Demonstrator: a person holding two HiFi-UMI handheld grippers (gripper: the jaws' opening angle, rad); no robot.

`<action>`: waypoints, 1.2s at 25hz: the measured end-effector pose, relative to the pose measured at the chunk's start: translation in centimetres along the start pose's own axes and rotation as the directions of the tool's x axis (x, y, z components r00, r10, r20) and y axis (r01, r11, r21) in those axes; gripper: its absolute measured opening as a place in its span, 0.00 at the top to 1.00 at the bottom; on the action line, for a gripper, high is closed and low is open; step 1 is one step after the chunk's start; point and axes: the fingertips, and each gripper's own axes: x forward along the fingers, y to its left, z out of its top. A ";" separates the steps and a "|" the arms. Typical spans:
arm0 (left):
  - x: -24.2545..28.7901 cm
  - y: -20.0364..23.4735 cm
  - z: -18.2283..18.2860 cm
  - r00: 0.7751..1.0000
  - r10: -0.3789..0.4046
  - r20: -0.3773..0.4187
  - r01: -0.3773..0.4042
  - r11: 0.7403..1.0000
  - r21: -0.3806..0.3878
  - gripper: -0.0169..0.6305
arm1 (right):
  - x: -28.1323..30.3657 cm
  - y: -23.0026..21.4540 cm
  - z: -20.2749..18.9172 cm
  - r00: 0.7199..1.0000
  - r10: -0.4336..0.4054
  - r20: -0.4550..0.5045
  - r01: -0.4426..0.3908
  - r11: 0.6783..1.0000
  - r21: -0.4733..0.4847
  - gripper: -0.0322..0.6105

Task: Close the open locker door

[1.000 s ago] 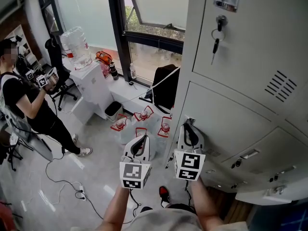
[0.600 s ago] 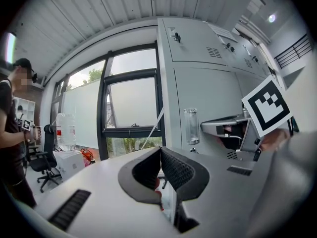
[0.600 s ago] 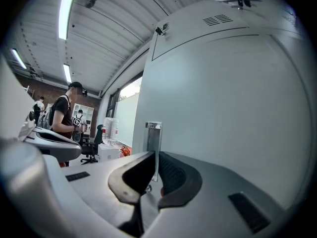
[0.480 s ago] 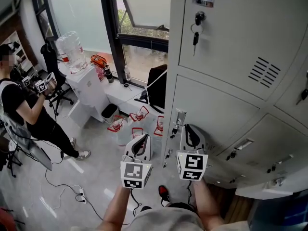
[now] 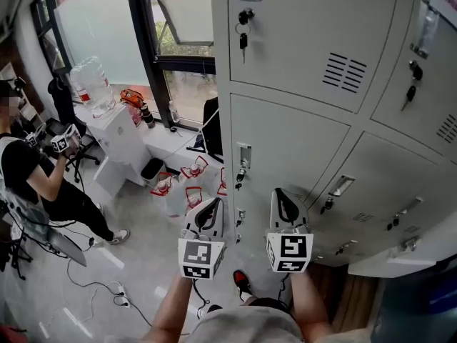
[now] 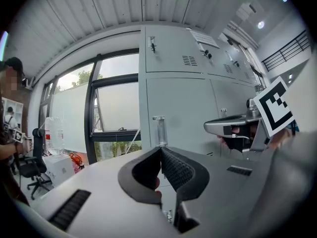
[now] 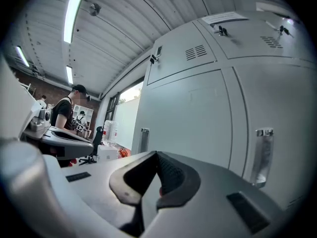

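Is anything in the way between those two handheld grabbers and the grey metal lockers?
Nothing visible. The left gripper and the right gripper, both shut and empty, face the grey metal locker doors with only open air between.

Bright daylight is let in through the window point(image 5: 182, 9), ceiling strips point(image 7: 74, 11) are lit, and both gripper views are bowed at the edges.

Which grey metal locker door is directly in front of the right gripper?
The grey metal middle door of the leftmost column, below the vented door with hanging keys; the right gripper, jaws shut, points at it.
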 end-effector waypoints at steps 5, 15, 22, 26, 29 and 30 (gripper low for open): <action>-1.8 -2.7 0.1 0.999 -0.036 0.007 0.036 0.999 0.012 0.94 | -4.1 -0.9 -0.6 0.999 -0.033 -0.003 0.033 0.999 0.000 0.92; -5.7 -7.3 -0.7 0.996 -0.088 0.002 0.088 0.996 0.026 0.94 | -11.7 -1.4 -2.5 0.997 -0.077 -0.015 0.077 0.997 0.016 0.92; -7.2 -8.8 -0.8 0.995 -0.100 0.002 0.100 0.994 0.038 0.94 | -14.3 -1.9 -3.1 0.995 -0.097 -0.017 0.097 0.995 0.028 0.92; -7.4 -9.0 -0.4 0.995 -0.103 0.008 0.102 0.994 0.044 0.94 | -14.7 -1.9 -3.0 0.995 -0.097 -0.014 0.097 0.995 0.039 0.92; -7.3 -9.0 -0.2 0.995 -0.103 0.011 0.102 0.994 0.047 0.94 | -14.6 -1.8 -3.0 0.995 -0.098 -0.015 0.099 0.994 0.040 0.92; -7.3 -9.0 -0.1 0.995 -0.104 0.011 0.103 0.993 0.049 0.94 | -14.6 -1.8 -3.0 0.995 -0.100 -0.015 0.100 0.994 0.040 0.92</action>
